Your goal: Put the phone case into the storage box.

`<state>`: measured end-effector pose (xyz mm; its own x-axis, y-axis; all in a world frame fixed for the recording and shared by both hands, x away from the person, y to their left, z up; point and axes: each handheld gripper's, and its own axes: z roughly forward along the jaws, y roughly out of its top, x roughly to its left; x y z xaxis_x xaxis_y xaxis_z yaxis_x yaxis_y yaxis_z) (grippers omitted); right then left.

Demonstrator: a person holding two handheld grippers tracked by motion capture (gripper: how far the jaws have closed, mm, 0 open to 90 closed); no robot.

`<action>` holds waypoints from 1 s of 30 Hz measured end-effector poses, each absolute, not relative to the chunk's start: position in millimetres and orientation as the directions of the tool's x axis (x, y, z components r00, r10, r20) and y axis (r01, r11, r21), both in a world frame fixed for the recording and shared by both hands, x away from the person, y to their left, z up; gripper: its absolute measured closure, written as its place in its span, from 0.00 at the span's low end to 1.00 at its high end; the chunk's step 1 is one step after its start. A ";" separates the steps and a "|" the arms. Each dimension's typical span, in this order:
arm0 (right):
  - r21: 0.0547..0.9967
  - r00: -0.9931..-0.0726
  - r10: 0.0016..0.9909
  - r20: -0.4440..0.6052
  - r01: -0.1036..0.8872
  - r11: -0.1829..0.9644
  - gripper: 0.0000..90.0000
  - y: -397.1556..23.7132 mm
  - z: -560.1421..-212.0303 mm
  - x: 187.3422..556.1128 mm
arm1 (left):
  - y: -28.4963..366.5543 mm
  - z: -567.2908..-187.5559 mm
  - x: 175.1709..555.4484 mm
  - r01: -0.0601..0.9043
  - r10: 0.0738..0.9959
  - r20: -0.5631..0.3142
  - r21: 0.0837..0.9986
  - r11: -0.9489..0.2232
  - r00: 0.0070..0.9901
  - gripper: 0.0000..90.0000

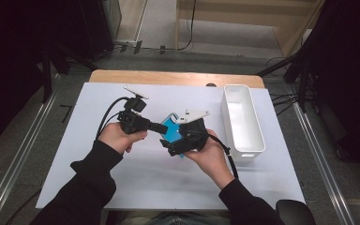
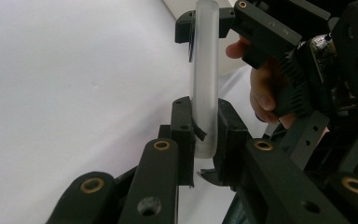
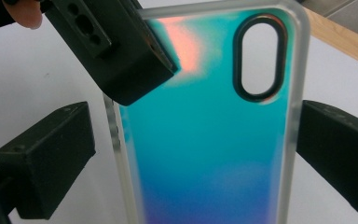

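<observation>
A phone case (image 1: 171,124) with an iridescent blue back and a clear rim hangs above the white sheet between both grippers. My left gripper (image 1: 163,128) reaches in from the left and is shut on its rim. In the left gripper view both jaws pinch the clear edge (image 2: 205,70) of the case. My right gripper (image 1: 169,143) comes from the right. In the right gripper view the case (image 3: 205,154) lies face-on between its jaws: the right jaw meets the rim and a slim gap shows at the left jaw. One left fingertip (image 3: 116,51) covers the case's upper left corner.
A white rectangular bin (image 1: 258,140) stands empty at the right of the white sheet (image 1: 122,178). The wooden table edge (image 1: 168,77) runs along the back. Metal rails flank the table on the floor.
</observation>
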<state>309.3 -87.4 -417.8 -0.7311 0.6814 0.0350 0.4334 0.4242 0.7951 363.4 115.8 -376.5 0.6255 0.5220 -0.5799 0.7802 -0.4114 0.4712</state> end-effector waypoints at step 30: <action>0.787 -0.730 0.684 0.012 0.429 0.443 0.17 -87.2 -415.0 309.7 | 112.5 -380.0 363.0 0.795 0.508 -0.611 0.458 -0.397 0.606 0.88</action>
<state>309.7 -87.2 -415.0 -0.7296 0.6837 0.0122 0.4285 0.4432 0.7874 363.0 112.5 -380.0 0.6064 0.5085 -0.6114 0.7951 -0.3973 0.4582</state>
